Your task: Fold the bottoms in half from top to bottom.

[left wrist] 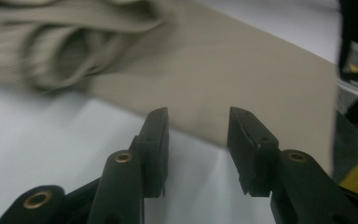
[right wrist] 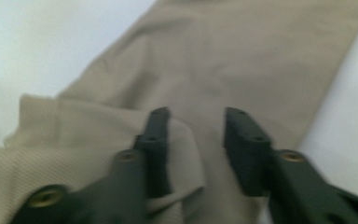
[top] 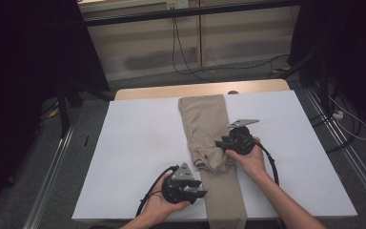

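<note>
The beige trousers (top: 208, 138) lie as a long folded strip down the middle of the white table top (top: 138, 143), with a bunched fold (top: 214, 160) about halfway along and the near end hanging over the table edge closest to you.

Your right gripper (top: 220, 144) sits at that bunched fold. In the right gripper view its jaws stand partly apart over the cloth (right wrist: 242, 60); a ridge of fabric (right wrist: 186, 140) rises just beside the left jaw, but the pads do not press on it, so nothing is held. The high view cannot show you this, because your hand (top: 249, 155) covers the jaws there.

Your left gripper (top: 201, 192) lies low on the white surface, just beside the strip's long edge. In the left gripper view (left wrist: 198, 135) the jaws are half open and empty, the cloth edge (left wrist: 205, 135) lies directly in front of the tips, and the bunched fold (left wrist: 70, 56) is farther ahead to the left.

The high view alone gives you the room around: wide bare white surface on the outer side of each gripper, a wooden strip (top: 171, 90) at the far edge of the table, and grey floor (top: 33, 191) beyond all sides.
</note>
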Demonstrator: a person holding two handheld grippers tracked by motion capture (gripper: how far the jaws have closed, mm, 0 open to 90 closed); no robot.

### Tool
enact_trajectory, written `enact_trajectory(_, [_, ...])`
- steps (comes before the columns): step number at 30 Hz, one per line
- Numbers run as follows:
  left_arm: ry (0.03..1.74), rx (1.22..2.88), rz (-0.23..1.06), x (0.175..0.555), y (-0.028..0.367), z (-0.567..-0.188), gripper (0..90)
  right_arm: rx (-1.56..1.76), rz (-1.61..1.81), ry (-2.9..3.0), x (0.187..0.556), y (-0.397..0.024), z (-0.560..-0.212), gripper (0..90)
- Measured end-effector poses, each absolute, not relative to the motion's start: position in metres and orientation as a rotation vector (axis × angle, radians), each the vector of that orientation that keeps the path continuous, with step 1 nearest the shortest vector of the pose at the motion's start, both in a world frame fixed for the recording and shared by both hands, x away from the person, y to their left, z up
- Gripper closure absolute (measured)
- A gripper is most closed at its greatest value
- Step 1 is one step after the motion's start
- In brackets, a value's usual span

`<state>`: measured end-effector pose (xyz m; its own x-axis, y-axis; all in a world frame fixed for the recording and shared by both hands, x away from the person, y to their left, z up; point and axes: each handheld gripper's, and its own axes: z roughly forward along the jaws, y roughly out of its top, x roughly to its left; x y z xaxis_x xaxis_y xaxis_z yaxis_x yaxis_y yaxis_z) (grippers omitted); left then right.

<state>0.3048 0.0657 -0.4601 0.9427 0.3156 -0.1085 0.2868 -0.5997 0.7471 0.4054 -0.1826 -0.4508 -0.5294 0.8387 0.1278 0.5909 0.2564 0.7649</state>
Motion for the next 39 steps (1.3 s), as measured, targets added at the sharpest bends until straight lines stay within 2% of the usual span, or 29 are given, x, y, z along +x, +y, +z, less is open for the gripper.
enact_trajectory(2, [0.384,2.289,0.06,0.296,0.058,-0.462,56.4,1.315,1.184,2.185,0.396,-0.192,-0.448,43.7])
enact_trajectory(4, [0.326,2.321,0.141,0.289,0.052,-0.462,54.1,1.33,1.185,2.154,0.383,-0.202,-0.443,34.4])
enact_trajectory(5, [0.31,2.328,0.149,0.288,0.052,-0.461,58.4,1.332,1.191,2.131,0.377,-0.205,-0.442,32.4])
enact_trajectory(6, [0.3,2.326,0.121,0.287,0.052,-0.461,71.3,1.328,1.2,2.121,0.369,-0.21,-0.44,32.6])
enact_trajectory(8, [0.285,2.333,0.111,0.284,0.052,-0.461,85.2,1.32,1.204,2.13,0.352,-0.217,-0.439,33.1])
enact_trajectory(9, [0.291,2.338,0.12,0.283,0.052,-0.461,90.0,1.318,1.196,2.146,0.342,-0.219,-0.44,35.2])
enact_trajectory(12, [0.322,2.34,0.09,0.284,0.055,-0.459,90.0,1.313,1.168,2.211,0.313,-0.221,-0.445,39.8])
enact_trajectory(14, [0.344,2.341,0.083,0.283,0.061,-0.458,90.0,1.288,1.162,2.268,0.294,-0.22,-0.448,48.6])
enact_trajectory(16, [0.364,2.349,0.09,0.284,0.067,-0.457,90.0,1.236,1.148,2.345,0.275,-0.214,-0.453,53.3])
enact_trajectory(18, [0.376,2.334,0.081,0.287,0.072,-0.455,90.0,1.185,1.112,2.414,0.26,-0.208,-0.456,55.1])
enact_trajectory(20, [0.416,2.31,0.04,0.287,0.074,-0.455,90.0,1.135,1.121,2.456,0.249,-0.203,-0.458,62.4])
enact_trajectory(22, [0.408,2.33,0.066,0.284,0.075,-0.455,90.0,1.097,1.11,2.483,0.243,-0.198,-0.46,67.7])
enact_trajectory(27, [0.46,2.318,0.071,0.283,0.087,-0.454,90.0,1.025,1.046,2.485,0.236,-0.188,-0.462,67.7])
enact_trajectory(30, [0.462,2.31,0.052,0.287,0.09,-0.453,90.0,1.034,1.072,2.495,0.232,-0.184,-0.462,90.0])
enact_trajectory(35, [0.489,2.34,0.025,0.285,0.092,-0.455,90.0,1.055,1.125,2.536,0.226,-0.178,-0.462,90.0])
enact_trajectory(39, [0.517,2.295,0.027,0.289,0.088,-0.455,89.8,1.049,1.141,2.546,0.23,-0.18,-0.46,88.2])
